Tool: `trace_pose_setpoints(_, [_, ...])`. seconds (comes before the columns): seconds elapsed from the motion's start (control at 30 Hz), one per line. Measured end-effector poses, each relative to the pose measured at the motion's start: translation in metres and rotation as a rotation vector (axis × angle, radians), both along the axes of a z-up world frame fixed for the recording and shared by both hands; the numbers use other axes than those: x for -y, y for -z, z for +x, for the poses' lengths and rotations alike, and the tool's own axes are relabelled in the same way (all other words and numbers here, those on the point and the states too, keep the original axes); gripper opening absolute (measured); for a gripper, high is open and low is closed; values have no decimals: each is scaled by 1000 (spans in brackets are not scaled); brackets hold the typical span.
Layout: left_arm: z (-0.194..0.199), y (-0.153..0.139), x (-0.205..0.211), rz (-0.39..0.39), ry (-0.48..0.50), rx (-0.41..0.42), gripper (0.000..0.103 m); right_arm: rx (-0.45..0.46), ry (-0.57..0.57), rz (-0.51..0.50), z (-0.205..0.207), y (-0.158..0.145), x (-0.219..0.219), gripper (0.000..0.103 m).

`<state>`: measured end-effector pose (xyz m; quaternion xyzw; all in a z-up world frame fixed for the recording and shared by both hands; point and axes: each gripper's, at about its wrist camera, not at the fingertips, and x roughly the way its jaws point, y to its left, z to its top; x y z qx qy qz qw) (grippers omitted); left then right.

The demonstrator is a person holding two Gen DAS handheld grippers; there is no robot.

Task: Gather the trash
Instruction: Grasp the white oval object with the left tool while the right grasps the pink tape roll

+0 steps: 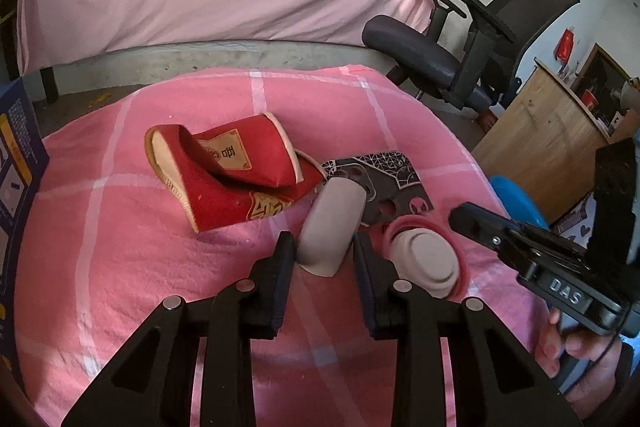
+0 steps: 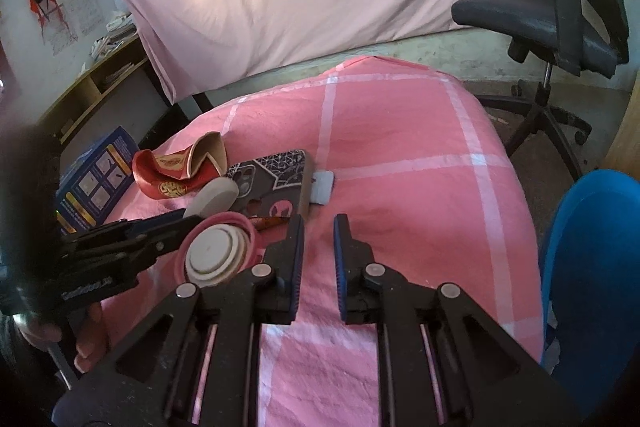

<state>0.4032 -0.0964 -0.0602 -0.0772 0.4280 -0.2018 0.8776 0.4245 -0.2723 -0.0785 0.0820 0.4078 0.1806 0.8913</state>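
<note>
- Cup lies on its side between my left gripper jaws, long axis pointing away; jaws half-wide, not yet pressing.
- My right gripper stands narrow and empty, further right.

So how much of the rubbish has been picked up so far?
Nothing looks collected yet. The left gripper is open around a grey paper cup lying on the pink cloth, not yet closed. The right gripper is open and empty. Left to do: the crushed red cup, the pink-rimmed lid and the patterned card.
</note>
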Motion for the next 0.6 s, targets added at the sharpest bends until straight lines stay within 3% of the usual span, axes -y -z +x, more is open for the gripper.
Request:
trace_pose_setpoints(0.27, [-14,-1,-2,44,-37,20,25,20,-19,32,-7,-3,2,44])
trace_pose_setpoints(0.43, [-43,-3,-19,78,-107,45,25,64,-63,50,-18,-9,-1,71])
trace_pose_setpoints(0.6, [-68,-1,-42,66,-158,36,25,71,-147,38,-26,-11,-15,82])
